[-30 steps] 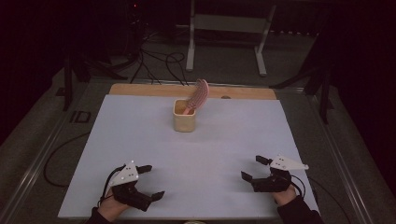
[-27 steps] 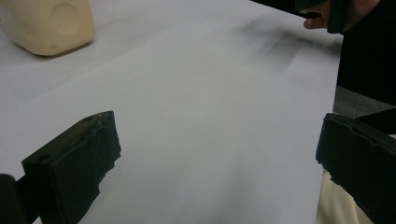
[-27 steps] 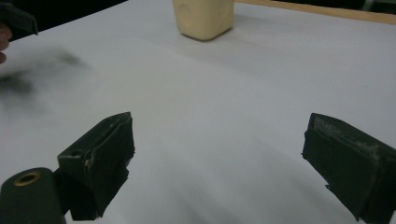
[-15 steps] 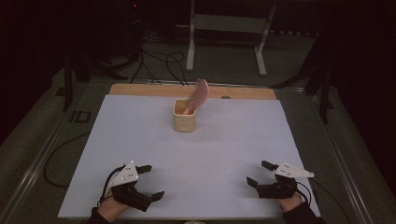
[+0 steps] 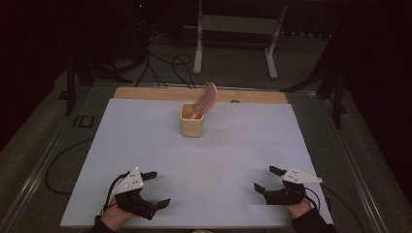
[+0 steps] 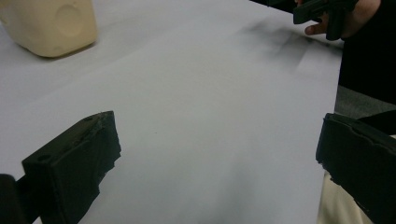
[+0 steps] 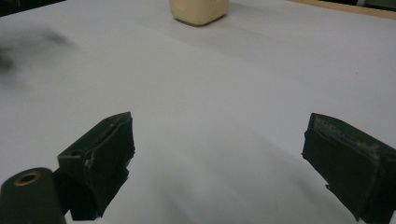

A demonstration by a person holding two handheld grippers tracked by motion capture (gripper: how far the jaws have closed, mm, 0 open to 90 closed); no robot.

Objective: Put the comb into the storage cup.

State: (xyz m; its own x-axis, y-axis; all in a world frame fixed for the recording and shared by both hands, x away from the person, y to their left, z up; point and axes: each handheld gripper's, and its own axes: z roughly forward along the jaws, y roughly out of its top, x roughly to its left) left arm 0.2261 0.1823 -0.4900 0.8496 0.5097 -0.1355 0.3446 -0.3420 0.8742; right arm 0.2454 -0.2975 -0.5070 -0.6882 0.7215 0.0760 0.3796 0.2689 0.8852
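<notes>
High view: left gripper (image 5: 156, 189) at the near left of the white sheet (image 5: 145, 145), jaws spread and holding nothing; right gripper (image 5: 268, 178) at the near right, jaws likewise spread and empty, a hand behind each. Far along the middle of the sheet, well apart from both, a cream cup (image 5: 192, 121) standing upright, with a pink brush (image 5: 205, 99) propped inside it, head tilted up and to the right above the rim. Beyond the sheet, a strip of wooden table edge (image 5: 145, 93). Left gripper view: two black jaws wide apart over bare sheet, nothing between them; cup (image 6: 51, 23) at the far left corner, its top cut off; other gripper (image 6: 322, 14) at the far right, held in a hand. Right gripper view: jaws wide apart again over bare sheet, cup (image 7: 200, 10) far ahead and slightly left of centre, only its base in frame. Judged step: resting at the near edge, ahead of any reach, no contact made with cup or brush. Next move probably calls for carrying one gripper forward across the sheet to the cup, lining the open jaws on the brush head or on the cup wall, then closing; likely worth steadying the cup with the other gripper so that it does not tip.
</notes>
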